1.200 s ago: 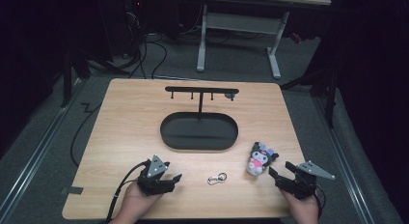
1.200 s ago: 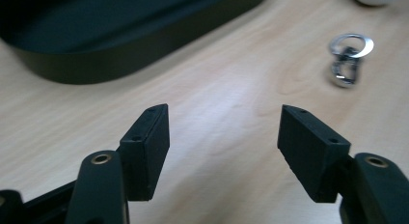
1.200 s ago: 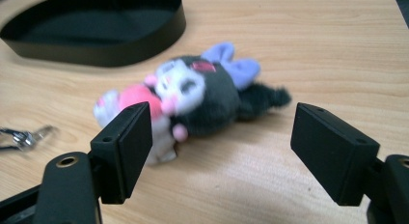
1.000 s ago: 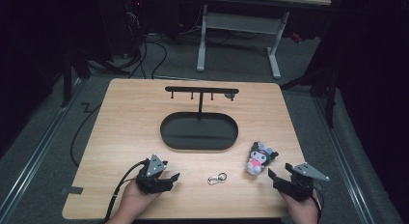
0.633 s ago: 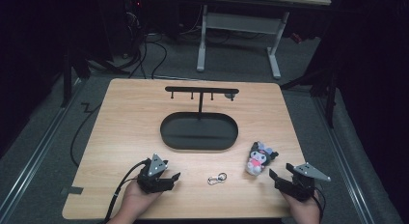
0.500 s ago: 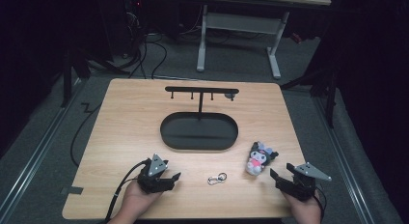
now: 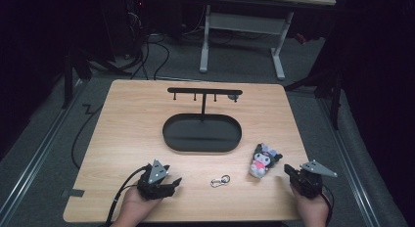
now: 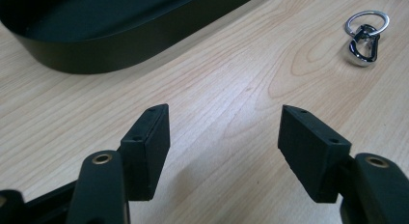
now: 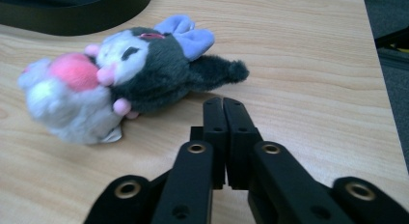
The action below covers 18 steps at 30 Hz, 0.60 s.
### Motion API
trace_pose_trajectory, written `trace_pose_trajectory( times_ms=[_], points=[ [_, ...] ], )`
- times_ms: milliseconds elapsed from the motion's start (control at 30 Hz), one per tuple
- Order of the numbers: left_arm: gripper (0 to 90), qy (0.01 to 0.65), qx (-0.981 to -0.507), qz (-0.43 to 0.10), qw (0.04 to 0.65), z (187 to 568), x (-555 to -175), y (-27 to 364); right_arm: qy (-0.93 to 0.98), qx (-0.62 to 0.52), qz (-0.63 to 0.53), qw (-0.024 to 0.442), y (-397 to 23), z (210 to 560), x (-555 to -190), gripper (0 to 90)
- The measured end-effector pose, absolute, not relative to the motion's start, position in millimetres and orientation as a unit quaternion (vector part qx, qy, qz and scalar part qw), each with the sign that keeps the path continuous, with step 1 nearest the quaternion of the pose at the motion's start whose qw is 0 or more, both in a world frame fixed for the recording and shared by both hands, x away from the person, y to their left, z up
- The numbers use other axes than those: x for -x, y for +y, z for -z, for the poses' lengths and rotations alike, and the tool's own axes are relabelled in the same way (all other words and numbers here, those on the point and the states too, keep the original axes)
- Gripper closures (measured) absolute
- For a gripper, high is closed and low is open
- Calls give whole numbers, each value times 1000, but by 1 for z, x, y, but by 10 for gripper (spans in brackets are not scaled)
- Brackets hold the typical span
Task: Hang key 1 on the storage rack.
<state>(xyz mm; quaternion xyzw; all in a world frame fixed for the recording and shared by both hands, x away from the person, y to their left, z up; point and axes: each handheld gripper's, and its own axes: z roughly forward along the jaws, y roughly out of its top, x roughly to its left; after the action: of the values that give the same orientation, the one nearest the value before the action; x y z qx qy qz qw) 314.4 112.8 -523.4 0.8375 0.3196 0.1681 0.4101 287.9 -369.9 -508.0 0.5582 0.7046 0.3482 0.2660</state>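
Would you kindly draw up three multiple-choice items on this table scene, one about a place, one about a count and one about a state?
1. Where does the key ring clip lie?
A. Inside the black tray
B. On the bare table between the two tools
C. Hanging on the rack

2. How many pegs hang beneath the bar of the rack?
A. Four
B. One
C. Eight

3. How do the jaws of the right tool stand?
A. Wide open
C. Clamped on the plush toy
B. Shut on nothing

Answers: 1 B, the clip rests on wood between the left tool and the right one, in front of the black tray. 2 A, four short pegs show in the high view. 3 B, the right gripper view shows the jaws pressed together, having just closed, with the plush toy lying apart in front of them.
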Motion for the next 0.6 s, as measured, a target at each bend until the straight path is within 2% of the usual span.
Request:
trace_pose_trajectory(
  times_ms=[600],
  points=[
    [366, 363, -822, -185, 399, 526, -297, 150, 743, -533, -313, 256, -342, 520, -340, 900]
  ],
)
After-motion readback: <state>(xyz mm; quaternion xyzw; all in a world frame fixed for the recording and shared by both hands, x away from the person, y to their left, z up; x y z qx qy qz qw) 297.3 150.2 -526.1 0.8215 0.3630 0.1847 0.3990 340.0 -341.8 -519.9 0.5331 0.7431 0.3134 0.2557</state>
